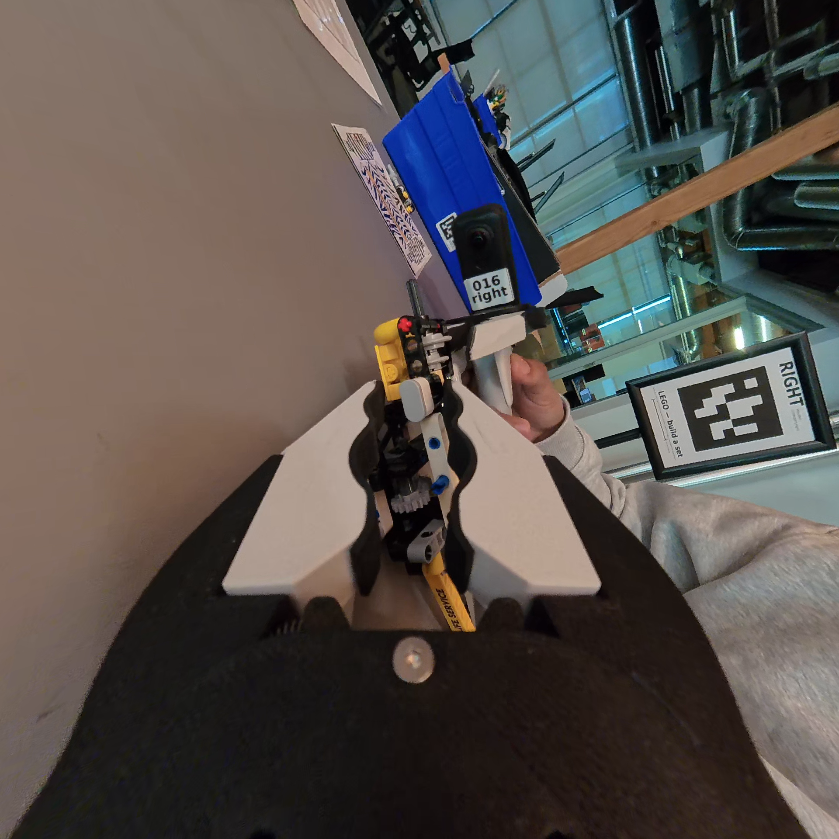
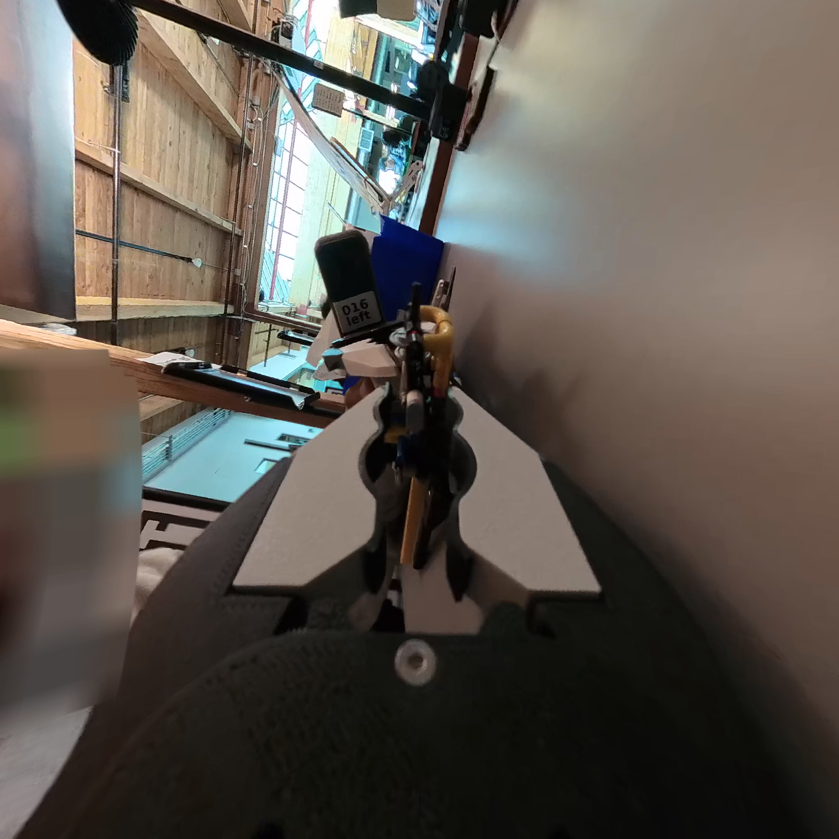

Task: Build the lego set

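Yellow-black lego model [image 1: 411,454], both grippers clamping it

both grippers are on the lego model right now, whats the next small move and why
Probably hold the left gripper steady and press the right gripper gently inward. Both are shut on the lego model, one at each end, lifted off the table. That suggests parts are being seated. The right wrist view is blurred, so the exact joint can't be told.
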`<state>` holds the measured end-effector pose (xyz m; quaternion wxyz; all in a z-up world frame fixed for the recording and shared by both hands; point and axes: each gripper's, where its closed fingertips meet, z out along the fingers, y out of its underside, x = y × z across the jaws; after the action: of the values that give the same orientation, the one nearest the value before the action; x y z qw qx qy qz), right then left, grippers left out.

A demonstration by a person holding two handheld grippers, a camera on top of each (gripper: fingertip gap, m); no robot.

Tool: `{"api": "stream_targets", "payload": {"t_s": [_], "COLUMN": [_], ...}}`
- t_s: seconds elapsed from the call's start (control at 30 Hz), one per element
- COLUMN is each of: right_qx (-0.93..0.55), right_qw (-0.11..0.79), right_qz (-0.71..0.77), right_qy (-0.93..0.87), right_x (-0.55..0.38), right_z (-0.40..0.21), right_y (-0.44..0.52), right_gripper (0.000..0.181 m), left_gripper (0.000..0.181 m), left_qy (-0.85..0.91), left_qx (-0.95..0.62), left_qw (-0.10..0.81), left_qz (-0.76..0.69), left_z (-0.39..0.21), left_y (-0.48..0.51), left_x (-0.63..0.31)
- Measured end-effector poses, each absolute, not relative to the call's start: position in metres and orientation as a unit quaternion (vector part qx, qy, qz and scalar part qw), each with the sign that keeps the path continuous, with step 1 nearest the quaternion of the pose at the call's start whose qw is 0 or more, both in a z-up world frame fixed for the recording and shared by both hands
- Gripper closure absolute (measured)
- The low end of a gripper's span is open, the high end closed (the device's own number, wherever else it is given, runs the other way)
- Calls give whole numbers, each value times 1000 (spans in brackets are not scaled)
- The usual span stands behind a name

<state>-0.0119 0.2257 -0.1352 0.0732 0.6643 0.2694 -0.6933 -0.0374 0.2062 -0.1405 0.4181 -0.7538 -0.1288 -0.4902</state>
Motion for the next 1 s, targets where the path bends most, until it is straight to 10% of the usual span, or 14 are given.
{"api": "stream_targets", "payload": {"t_s": [0.37, 1.0], "right_qx": [534, 539], "right_qw": [-303, -315], "right_qz": [-517, -419], "right_qy": [597, 659], "right_x": [6, -5], "right_z": [-119, -147], "right_y": [220, 214], "right_gripper": [172, 179], "left_gripper": [157, 157], "left_qy": [-134, -142], "left_qx": [-753, -755], "left_qw": [414, 412], "left_qz": [-494, -491], "left_z": [-141, -144], "left_y": [206, 208], "left_x": [-38, -40]}}
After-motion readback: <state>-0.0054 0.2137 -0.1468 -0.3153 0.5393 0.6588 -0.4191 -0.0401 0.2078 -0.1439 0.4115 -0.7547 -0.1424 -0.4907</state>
